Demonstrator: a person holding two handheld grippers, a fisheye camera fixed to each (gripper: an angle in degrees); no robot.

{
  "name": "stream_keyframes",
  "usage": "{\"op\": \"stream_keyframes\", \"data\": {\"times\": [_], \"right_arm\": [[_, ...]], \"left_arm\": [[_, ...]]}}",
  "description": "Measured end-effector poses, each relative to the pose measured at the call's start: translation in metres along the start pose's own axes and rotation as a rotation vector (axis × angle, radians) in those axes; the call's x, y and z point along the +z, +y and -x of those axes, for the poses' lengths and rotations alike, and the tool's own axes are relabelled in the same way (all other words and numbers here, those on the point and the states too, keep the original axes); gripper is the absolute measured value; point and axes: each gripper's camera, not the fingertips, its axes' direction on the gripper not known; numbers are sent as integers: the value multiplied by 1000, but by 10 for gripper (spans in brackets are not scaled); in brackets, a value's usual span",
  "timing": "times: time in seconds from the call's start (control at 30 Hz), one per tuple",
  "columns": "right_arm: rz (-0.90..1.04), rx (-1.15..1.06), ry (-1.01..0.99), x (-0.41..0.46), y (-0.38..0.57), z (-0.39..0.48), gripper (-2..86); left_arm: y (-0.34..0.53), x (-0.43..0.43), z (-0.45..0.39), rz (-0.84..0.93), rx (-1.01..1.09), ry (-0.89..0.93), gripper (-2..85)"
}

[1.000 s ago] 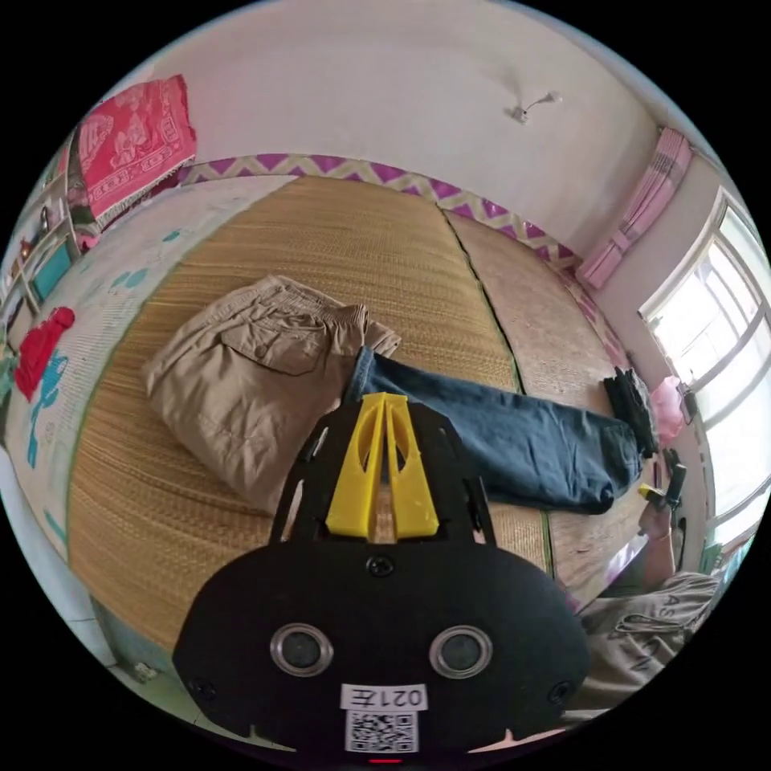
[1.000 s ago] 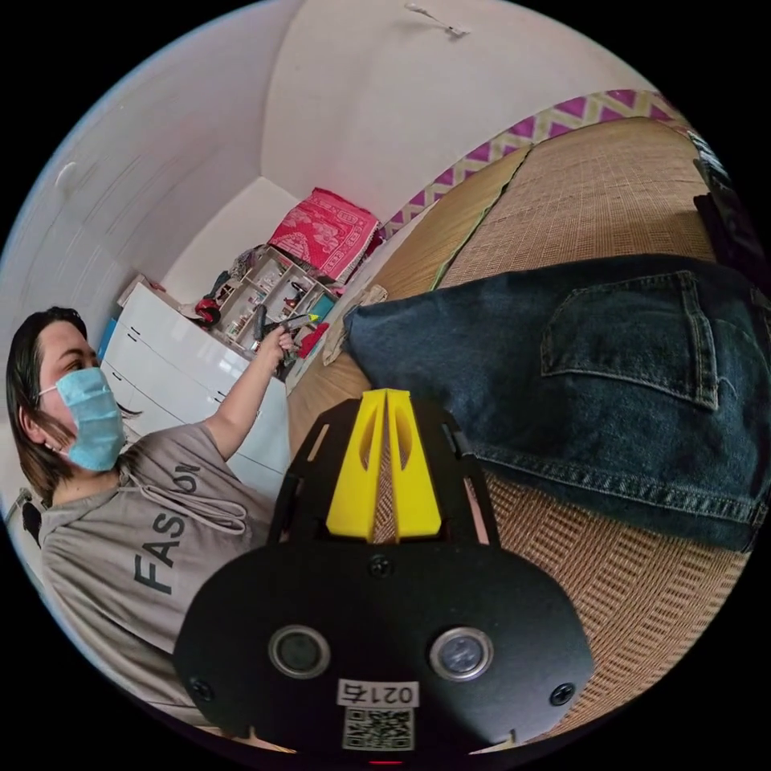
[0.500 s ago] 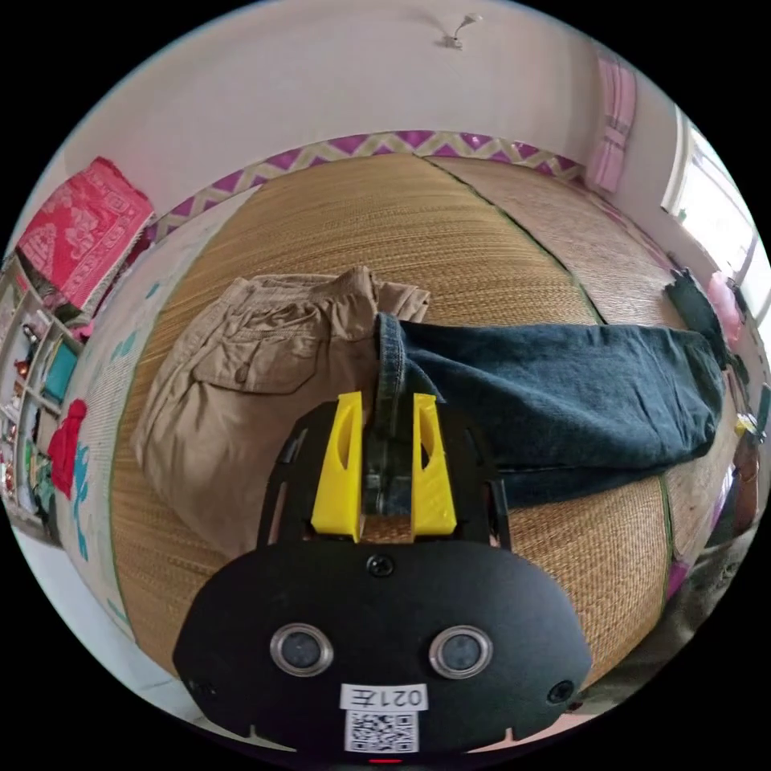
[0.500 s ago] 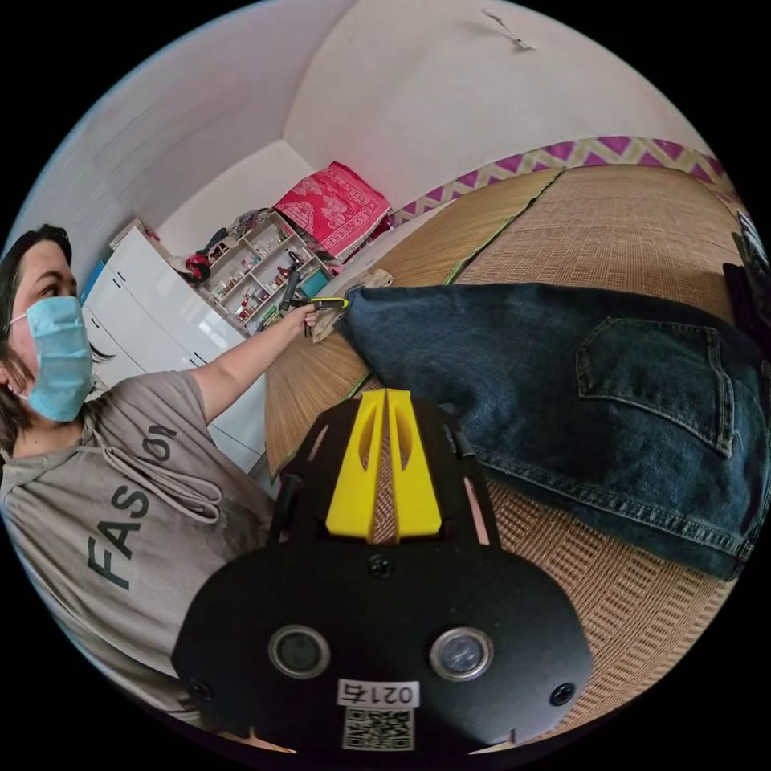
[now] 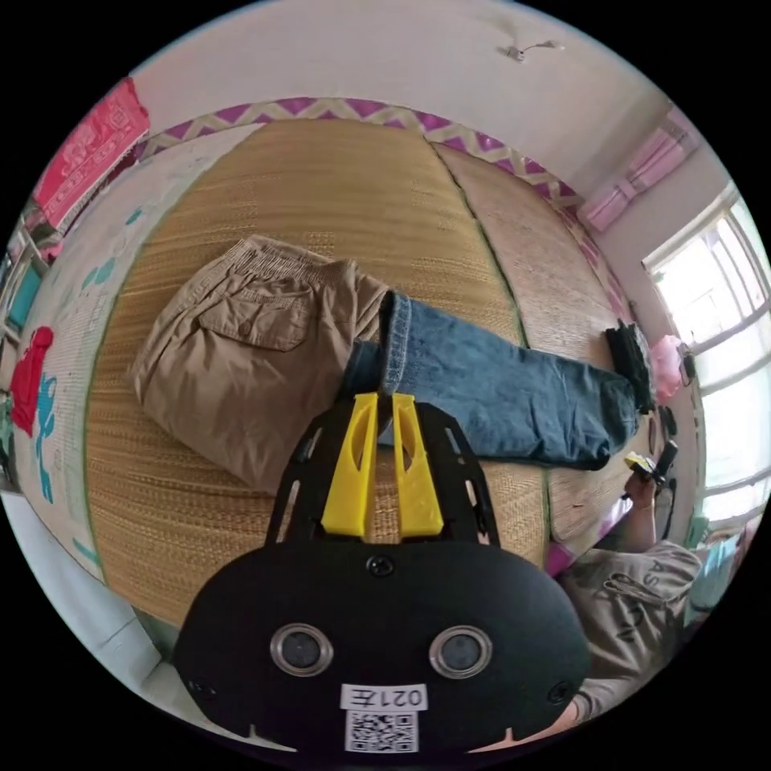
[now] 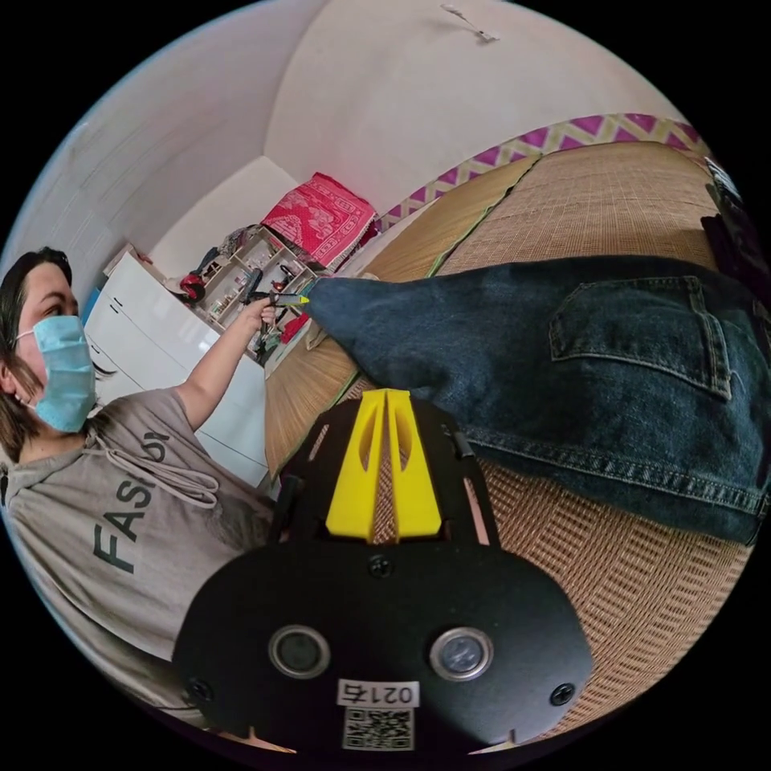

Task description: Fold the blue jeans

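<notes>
Our left gripper (image 5: 384, 399) pinches the hem of the blue jeans (image 5: 498, 397), which lie on the straw mat (image 5: 337, 185) beside the tan trousers (image 5: 249, 337). Our right gripper (image 6: 385, 395) is closed on nothing, just beside the jeans. We read "FAS" on the grey shirt (image 6: 120, 522).

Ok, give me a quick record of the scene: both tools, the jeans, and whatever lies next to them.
left tool: jaws closed on the hem end of the blue jeans
right tool: jaws together, holding nothing, above the woven mat beside the waist end
blue jeans: stretched lengthwise on the mat, back pocket facing up, hem end turned up showing the paler inside
khaki trousers: folded, at the hem end, hem overlapping their edge
fold: not yet made
</notes>
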Motion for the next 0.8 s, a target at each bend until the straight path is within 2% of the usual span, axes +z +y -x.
{"op": "stream_keyframes", "data": {"times": [0.13, 0.23, 0.3, 0.43, 0.5, 0.6, 0.67, 0.7, 0.8], "right_arm": [[-3, 5, -19, -2, -15, 14, -6], [6, -15, -22, -6, -23, 34, -6], [10, -29, 5, -8, -28, 44, -6], [63, -129, 44, 7, -54, 73, -8], [83, -220, 122, 20, -68, 95, -9], [103, -394, 315, 45, -93, 136, -10], [170, -438, 473, 70, -103, 145, -10], [333, -432, 572, 99, -104, 139, -9], [396, -420, 576, 107, -95, 148, -8]], "left_arm": [[-16, 89, 35, 266, -57, -211, -7], [-18, 91, 56, 197, -74, -209, -9], [-18, 76, 62, 160, -39, -325, -9], [-1, 39, 70, 59, -29, -382, -9], [27, 2, 61, -102, 18, -331, -7], [71, -31, 51, -245, 65, -210, 0], [96, -37, 55, -270, 57, -112, 13], [111, -36, 60, -270, 47, -42, 25], [144, -28, 80, -238, 19, 106, 30]]}}
